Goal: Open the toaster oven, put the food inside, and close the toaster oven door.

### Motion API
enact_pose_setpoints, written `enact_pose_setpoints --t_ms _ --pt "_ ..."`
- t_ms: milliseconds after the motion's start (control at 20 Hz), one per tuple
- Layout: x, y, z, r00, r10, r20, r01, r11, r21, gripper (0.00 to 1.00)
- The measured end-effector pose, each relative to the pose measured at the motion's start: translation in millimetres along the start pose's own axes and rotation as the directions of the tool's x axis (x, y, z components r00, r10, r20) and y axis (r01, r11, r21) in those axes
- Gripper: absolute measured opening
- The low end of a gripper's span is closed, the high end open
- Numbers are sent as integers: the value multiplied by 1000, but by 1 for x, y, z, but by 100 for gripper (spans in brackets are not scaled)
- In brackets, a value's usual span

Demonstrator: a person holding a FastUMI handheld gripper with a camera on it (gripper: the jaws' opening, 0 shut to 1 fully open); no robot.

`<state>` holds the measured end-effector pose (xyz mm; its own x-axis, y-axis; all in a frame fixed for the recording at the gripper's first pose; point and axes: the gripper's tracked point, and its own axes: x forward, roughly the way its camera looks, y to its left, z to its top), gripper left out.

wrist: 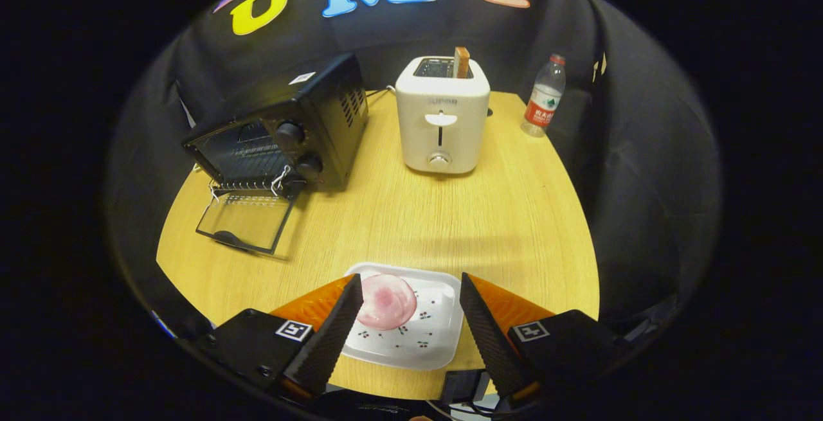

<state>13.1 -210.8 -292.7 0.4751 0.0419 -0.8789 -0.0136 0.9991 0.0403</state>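
Spreading wide under everything, the desk (398,215) carries the toaster oven (283,128) far off ahead and to the left, its glass door (244,218) already dropped flat. Nearer, the white plate (427,337) sits between the fingers. On it the pink food (386,302) lies touching the left finger. The claw (408,318) gapes wide, holding nothing.

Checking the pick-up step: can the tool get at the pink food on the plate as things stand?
Probably yes. The tool is open, its fingers either side of the pink food on the plate, with nothing over it.
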Motion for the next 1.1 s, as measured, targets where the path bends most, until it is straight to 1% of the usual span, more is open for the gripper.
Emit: enact_pose_setpoints --t_ms 100,350,650,800,850,900,950,1000,1050,1100 --pt "6 -16 -10 1000 3 -26 -3 1000 10 97" --pt "25 -28 -43 992 59 -115 -45 992 121 96" --pt "38 -39 -67 979 55 -197 -37 995 93 97" --pt "42 -39 -75 971 56 -232 -38 996 81 95" --pt "45 -37 -79 968 59 -246 -41 996 79 87" --pt "46 -40 -78 965 38 -259 -23 998 63 78" --pt "52 -40 -81 967 31 -254 -22 999 38 70" --pt "49 -44 -80 966 -4 -258 4 1000 3 62" --pt "51 -36 -80 964 24 -264 -23 1000 3 53" --pt "44 -33 -79 959 37 -282 -32 999 21 45"
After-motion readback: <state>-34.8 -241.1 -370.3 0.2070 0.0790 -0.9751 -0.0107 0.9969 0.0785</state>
